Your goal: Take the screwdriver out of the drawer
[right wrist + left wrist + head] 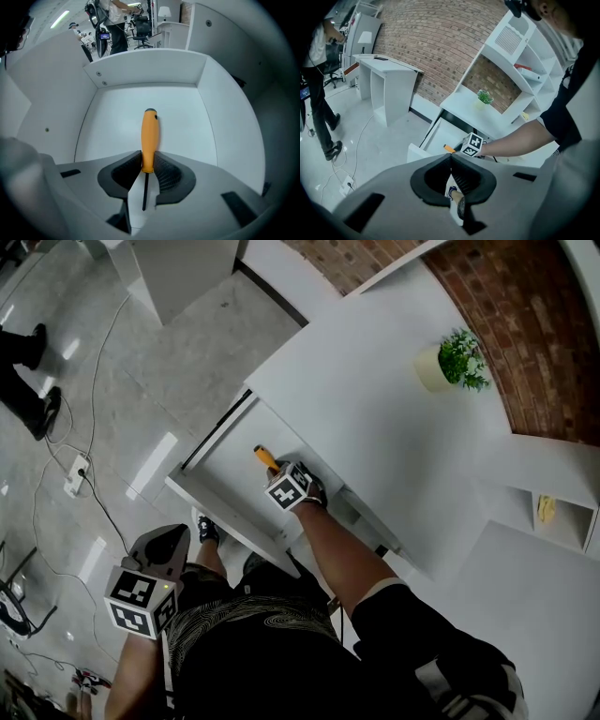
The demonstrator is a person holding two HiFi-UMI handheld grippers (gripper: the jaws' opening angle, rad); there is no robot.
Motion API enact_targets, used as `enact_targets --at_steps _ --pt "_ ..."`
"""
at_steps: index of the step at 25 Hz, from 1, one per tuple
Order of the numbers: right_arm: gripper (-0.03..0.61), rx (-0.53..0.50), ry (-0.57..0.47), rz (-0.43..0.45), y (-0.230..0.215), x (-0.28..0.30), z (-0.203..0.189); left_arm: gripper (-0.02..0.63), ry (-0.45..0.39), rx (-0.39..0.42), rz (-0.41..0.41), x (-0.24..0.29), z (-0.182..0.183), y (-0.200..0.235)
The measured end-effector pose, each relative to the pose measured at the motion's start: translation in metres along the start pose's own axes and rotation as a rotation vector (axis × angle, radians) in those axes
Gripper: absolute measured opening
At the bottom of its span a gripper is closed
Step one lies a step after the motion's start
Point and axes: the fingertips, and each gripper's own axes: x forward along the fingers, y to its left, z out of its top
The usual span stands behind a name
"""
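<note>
An orange-handled screwdriver with a dark shaft lies in the open white drawer. My right gripper is shut on the lower end of its handle, the shaft running back between the jaws. In the head view the right gripper reaches into the drawer with the orange handle sticking out ahead. My left gripper hangs low at the left, away from the drawer, and its jaws are shut on nothing.
The drawer juts from a white desk carrying a small potted plant. A brick wall and white shelves lie beyond. Cables and a power strip trail on the grey floor. A person's shoes show at far left.
</note>
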Motion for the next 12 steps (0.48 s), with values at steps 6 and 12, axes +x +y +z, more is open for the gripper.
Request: enact_targets --at_steps 6,12 --pt "0.086 0.031 0.013 -0.009 0.0 0.001 -0.001 0.017 -0.002 0.008 -0.008 -0.003 -0.002 -0.003" --pt "0.083 0.067 0.034 -0.009 -0.001 0.001 -0.001 0.017 -0.018 0.006 0.013 -0.015 -0.002 0.006"
